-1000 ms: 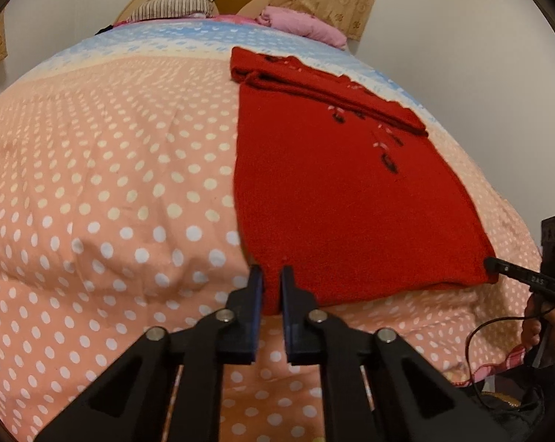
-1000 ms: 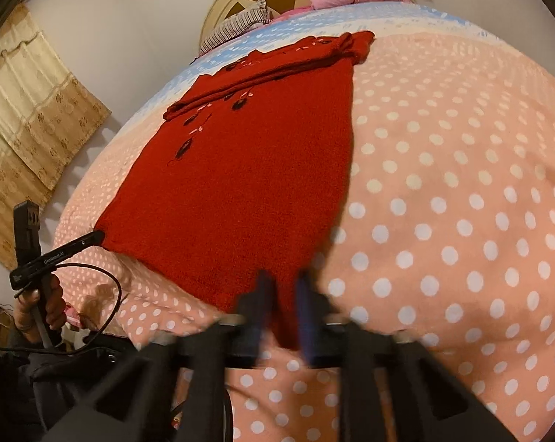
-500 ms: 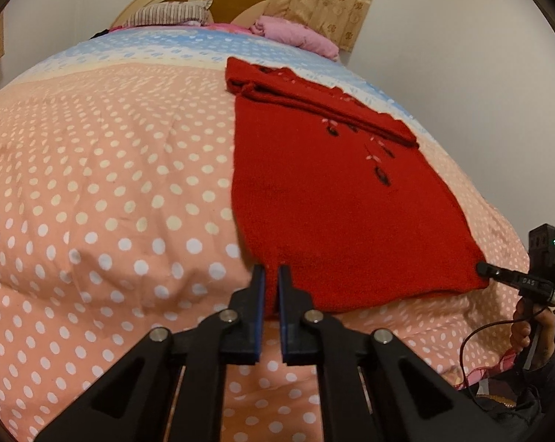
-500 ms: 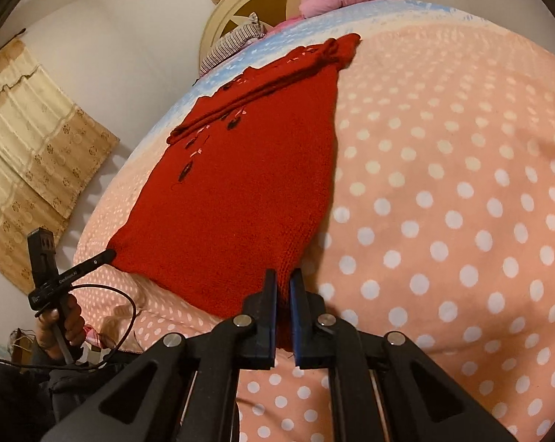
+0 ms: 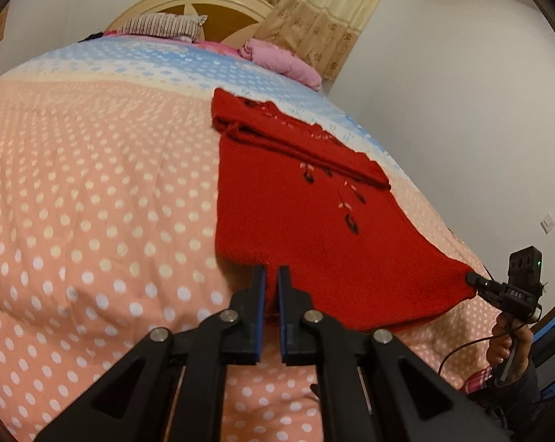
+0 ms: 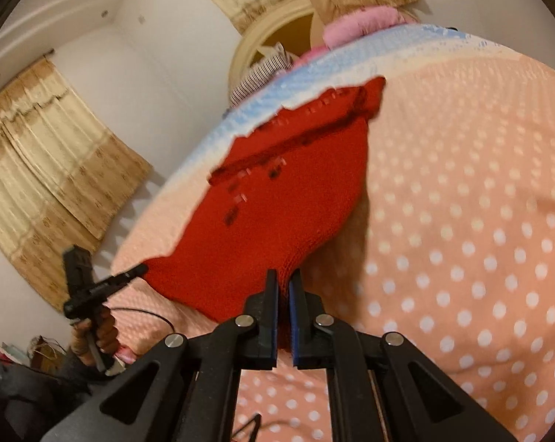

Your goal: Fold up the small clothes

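A red knitted garment lies spread on the bed, collar end far, hem near. My left gripper is shut on the hem's near left corner, which is raised a little off the cover. The right gripper pinches the hem's other corner at the right edge of the left wrist view. In the right wrist view the red garment rises from the bed towards my right gripper, shut on its corner. The left gripper holds the opposite corner there.
The peach polka-dot bed cover spreads wide to the left of the garment. A striped pillow and a pink pillow lie by the headboard. White wall runs along the right. A hand grips the right tool's handle.
Both grippers have risen and tipped upward, lifting the hem's two corners off the cover. The garment's near edge now hangs stretched between them; more of the wall and curtains shows.
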{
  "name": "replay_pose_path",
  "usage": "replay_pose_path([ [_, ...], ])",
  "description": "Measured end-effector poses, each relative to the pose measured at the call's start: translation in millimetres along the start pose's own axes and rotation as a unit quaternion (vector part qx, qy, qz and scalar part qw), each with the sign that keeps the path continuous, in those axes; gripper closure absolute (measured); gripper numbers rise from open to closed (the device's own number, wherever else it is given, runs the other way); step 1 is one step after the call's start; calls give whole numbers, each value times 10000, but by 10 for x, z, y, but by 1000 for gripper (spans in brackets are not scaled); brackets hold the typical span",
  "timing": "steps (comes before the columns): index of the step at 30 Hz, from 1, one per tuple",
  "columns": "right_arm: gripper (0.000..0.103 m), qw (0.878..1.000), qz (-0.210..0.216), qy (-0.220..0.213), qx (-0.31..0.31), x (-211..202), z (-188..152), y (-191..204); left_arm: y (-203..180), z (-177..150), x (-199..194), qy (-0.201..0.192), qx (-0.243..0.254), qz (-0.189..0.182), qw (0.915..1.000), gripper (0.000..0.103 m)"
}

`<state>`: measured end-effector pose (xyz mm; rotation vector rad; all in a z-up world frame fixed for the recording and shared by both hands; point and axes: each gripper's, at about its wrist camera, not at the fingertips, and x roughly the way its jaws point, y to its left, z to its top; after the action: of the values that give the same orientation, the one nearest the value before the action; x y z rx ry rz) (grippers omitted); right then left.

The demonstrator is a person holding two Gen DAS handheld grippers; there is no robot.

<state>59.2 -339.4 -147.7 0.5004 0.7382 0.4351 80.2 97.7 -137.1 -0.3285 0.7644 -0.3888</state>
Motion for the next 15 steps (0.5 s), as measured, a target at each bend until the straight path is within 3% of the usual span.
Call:
replay_pose_path([
  [15, 99, 9975, 199, -628, -271, -87, 675, 358, 115, 589, 7, -369, -446, -410, 9975, 97],
])
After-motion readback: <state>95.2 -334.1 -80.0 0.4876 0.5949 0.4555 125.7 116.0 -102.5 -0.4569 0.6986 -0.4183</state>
